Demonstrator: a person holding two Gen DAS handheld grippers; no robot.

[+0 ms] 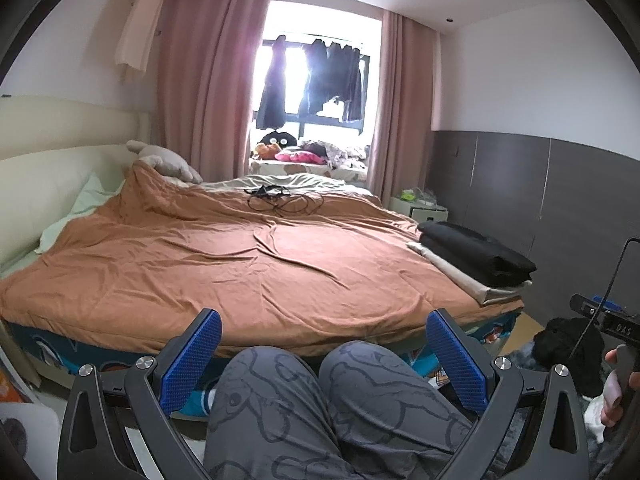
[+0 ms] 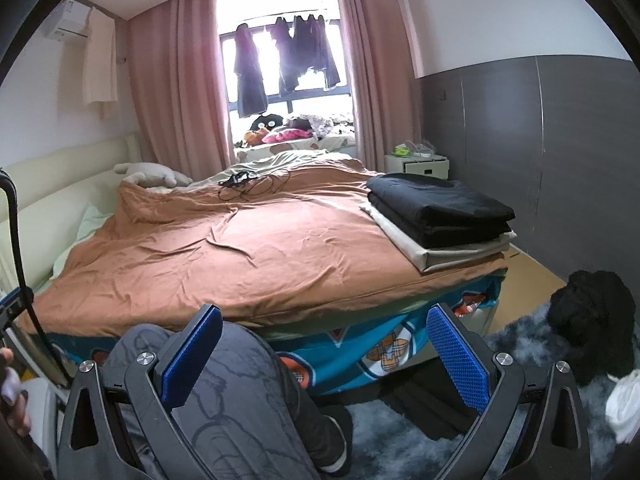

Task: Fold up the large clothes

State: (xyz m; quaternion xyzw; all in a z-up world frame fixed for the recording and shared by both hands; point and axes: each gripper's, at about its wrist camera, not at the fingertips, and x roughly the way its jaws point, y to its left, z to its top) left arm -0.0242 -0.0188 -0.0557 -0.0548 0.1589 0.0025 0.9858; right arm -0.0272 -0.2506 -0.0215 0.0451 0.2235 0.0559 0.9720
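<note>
On bed [image 2: 240,264]: folded clothes [image 2: 440,208] stacked.

Folded clothes [image 2: 440,216] stacked on bed's [image 2: 248,248] right corner, cables [image 2: 252,182] behind

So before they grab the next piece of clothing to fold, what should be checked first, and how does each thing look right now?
1. Left tool open and holding nothing: ok.
2. Right tool open and holding nothing: ok.
3. Bare folding space on the orange bedspread: ok, the near and middle parts are free.
4. Black cables out of the way: ok, they lie at the far end.
5. Folded stack steady: ok, it lies flat at the bed's right edge.
6. Next garment within reach: cannot tell; a dark heap sits on the floor to the right, but what it is stays unclear.
</note>
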